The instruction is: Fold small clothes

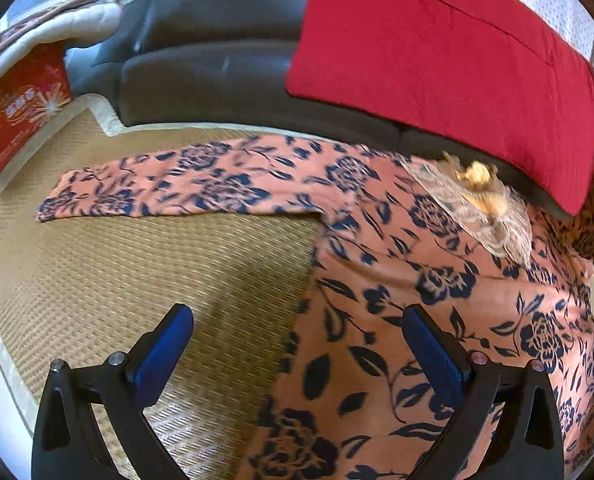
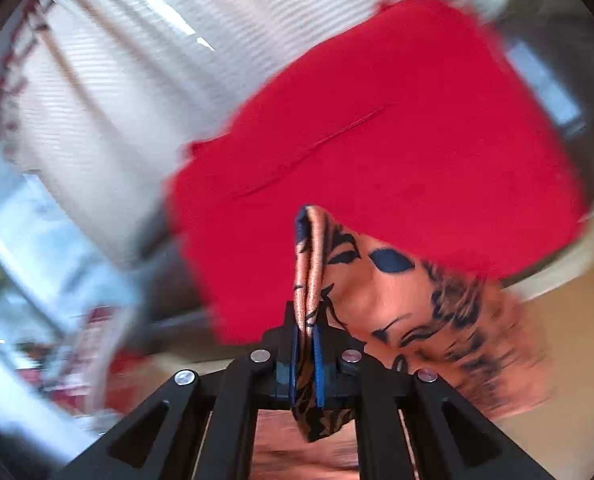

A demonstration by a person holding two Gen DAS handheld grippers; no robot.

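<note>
Floral garment (image 1: 397, 280) spread flat on woven mat (image 1: 117, 280), in front of red cushion (image 1: 437, 60); sleeve runs sideways away from cushion. Left gripper (image 1: 297, 356) wide open, holding nothing, above garment edge. Right gripper (image 2: 306, 356) clamped on lifted garment fold (image 2: 309, 264).

The left wrist camera looks down from close above the woven mat (image 1: 97, 272) toward the far dark sofa (image 1: 217, 68). The right wrist camera, tilted upward and blurred, shares the red cushion (image 1: 449, 76) (image 2: 377, 160) and floral garment (image 1: 397, 320) (image 2: 397, 300).
</note>
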